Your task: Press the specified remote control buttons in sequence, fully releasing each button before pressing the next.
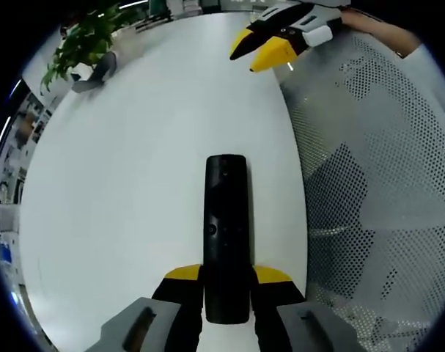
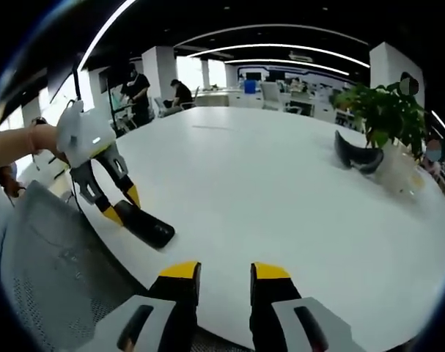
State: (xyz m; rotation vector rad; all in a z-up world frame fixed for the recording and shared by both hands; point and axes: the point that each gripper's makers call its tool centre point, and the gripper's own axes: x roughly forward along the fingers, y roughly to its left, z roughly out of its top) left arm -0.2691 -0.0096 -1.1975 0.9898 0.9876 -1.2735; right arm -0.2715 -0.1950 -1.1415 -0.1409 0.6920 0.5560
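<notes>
Left gripper view: the left hand-held gripper (image 1: 227,282) has its two yellow-tipped jaws closed against the sides of a black remote control (image 1: 226,235), gripping it at its near end; the remote extends forward along the jaws above the white table (image 1: 134,183), its button face toward the camera, the buttons too small to tell apart. The right hand-held gripper (image 1: 262,50) enters at the upper right, its yellow-and-black jaws pointing down toward the table and holding nothing; it is well apart from the remote. A grey mesh chair back (image 1: 376,183) occupies the right side, beside the table edge. A potted plant (image 1: 83,44) stands at the far left of the table. Right gripper view: the right hand-held gripper (image 2: 226,282) has its jaws slightly apart with a narrow gap between the yellow tips, nothing held and nothing touched. To the left, the left hand-held gripper (image 2: 119,209), carried by a person's hand (image 2: 20,143), clamps the remote control (image 2: 145,226), which lies tilted, low over the table (image 2: 281,191) near its edge. The potted plant (image 2: 387,117) and a dark curved object (image 2: 358,155) sit at the far right.
</notes>
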